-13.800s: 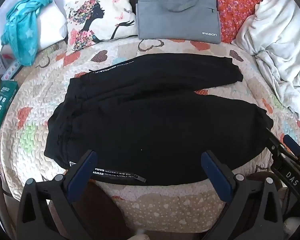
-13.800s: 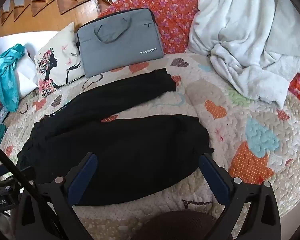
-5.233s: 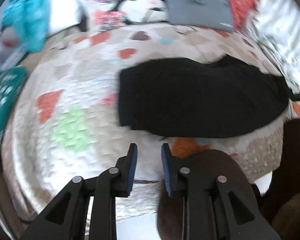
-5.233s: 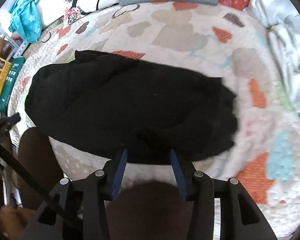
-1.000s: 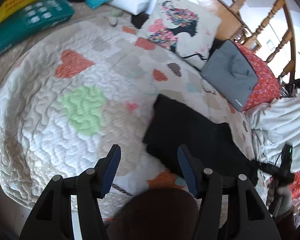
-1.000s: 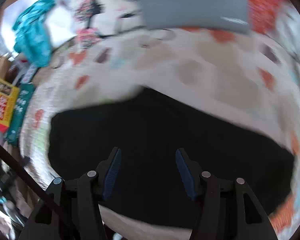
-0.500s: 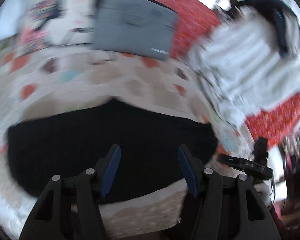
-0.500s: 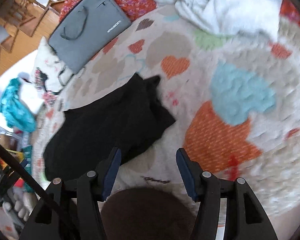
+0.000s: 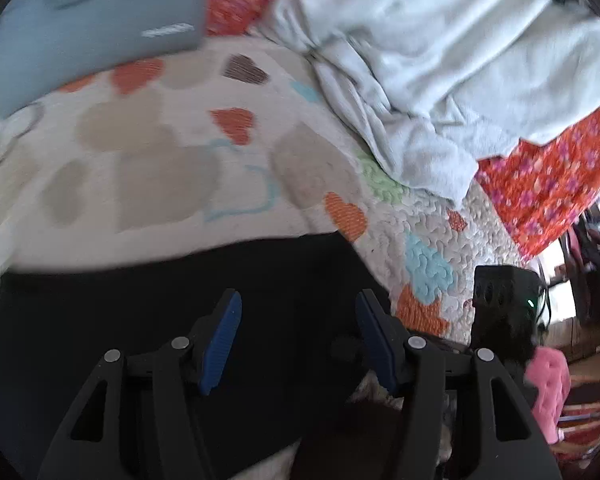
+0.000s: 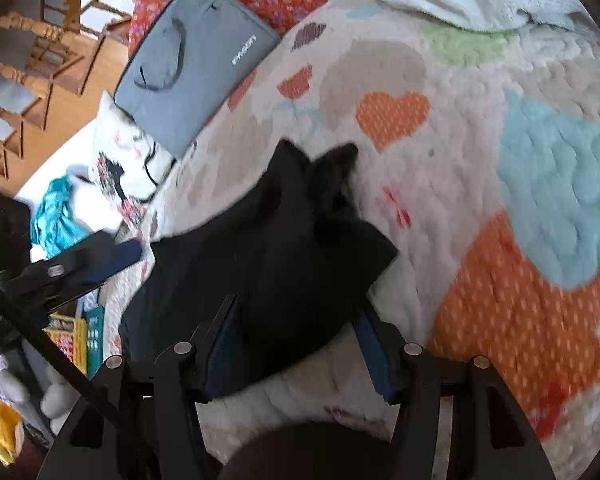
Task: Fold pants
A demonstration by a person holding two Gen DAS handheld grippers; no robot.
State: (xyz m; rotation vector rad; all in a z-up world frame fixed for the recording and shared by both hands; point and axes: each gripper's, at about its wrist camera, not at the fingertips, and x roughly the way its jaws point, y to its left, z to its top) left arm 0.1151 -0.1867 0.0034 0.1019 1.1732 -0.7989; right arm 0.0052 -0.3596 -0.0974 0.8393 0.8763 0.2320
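Note:
The black pants lie folded lengthwise in a long band on the heart-patterned quilt. In the right wrist view the pants run from lower left to their leg ends near the middle of the quilt. My left gripper is open, low over the pants near their right end. My right gripper is open, with the near edge of the leg end lying between its blue pads. The left gripper also shows in the right wrist view, at the left.
A grey laptop bag and a printed cushion lie at the back of the bed. A pale crumpled blanket and a red floral cover lie at the right. A black device stands off the bed's right edge.
Both grippers swung over the past second. The left view has panned right toward the pants' leg end and moved closer. The right gripper has come down closer to the leg end.

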